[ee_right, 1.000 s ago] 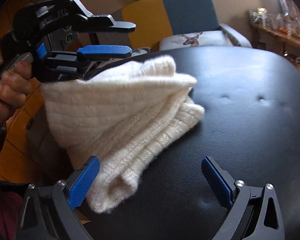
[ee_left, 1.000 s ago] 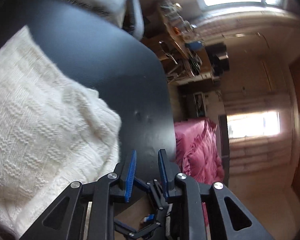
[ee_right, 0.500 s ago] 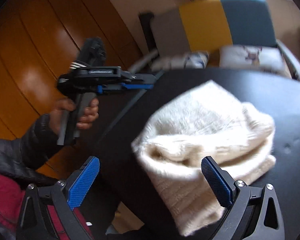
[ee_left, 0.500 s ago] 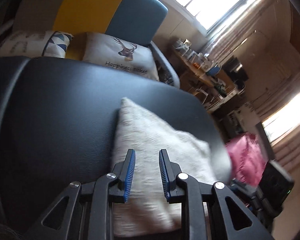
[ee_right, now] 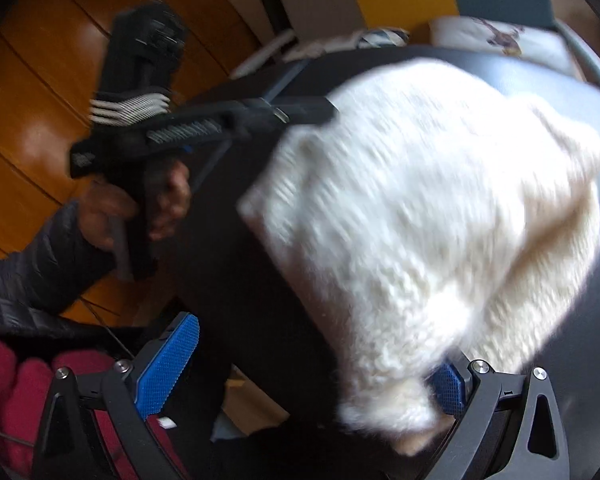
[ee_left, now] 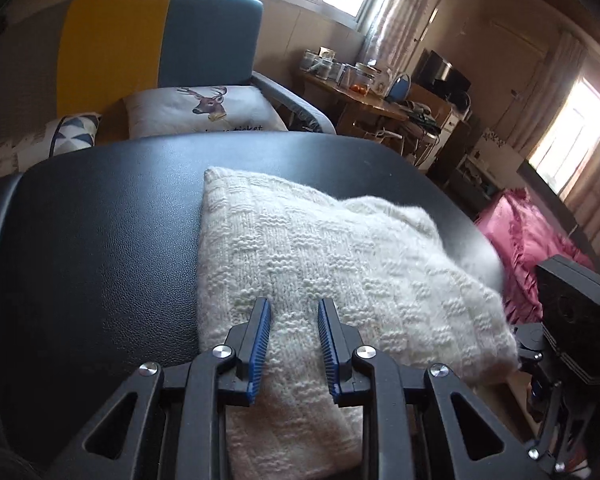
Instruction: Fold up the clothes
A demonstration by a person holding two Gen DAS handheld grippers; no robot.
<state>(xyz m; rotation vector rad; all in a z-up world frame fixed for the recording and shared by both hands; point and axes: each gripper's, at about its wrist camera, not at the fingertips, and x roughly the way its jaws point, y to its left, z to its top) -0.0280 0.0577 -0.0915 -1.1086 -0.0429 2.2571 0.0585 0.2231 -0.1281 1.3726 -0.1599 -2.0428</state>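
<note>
Roughly, by item:

Sweater: cream knit sweater (ee_left: 340, 264), folded into a thick bundle, lying on the black table (ee_left: 100, 248), toward the near right part of it. One end hangs past the near edge of the table.

Sweater surface: basket-weave knit pattern clear in the left wrist view; blurred in the right wrist view (ee_right: 432, 216).

Left gripper (ee_left: 293, 340): above the near end of the sweater, tilted down at it. Blue pads (ee_left: 260, 344) stand a small way apart, knit visible between them, nothing pinched. Released.

Right gripper (ee_right: 312, 364): jaws spread wide. Left pad (ee_right: 168, 360) is off the table edge in free air; the right pad is mostly hidden behind the sweater's hanging end. Not clamping anything.

Hand (ee_right: 132, 208): grips the handle of the left gripper at the left of the right wrist view, dark puffy sleeve (ee_right: 32, 272) behind it.

Table: dark leather-look top with rounded corners, bare to the left of the sweater.

Background: armchair (ee_left: 160, 40) with yellow and teal back, deer cushion (ee_left: 204, 110) on its seat, cluttered wooden desk (ee_left: 364, 100) near the windows, pink cloth (ee_left: 528, 248) beyond the right table edge.
</note>
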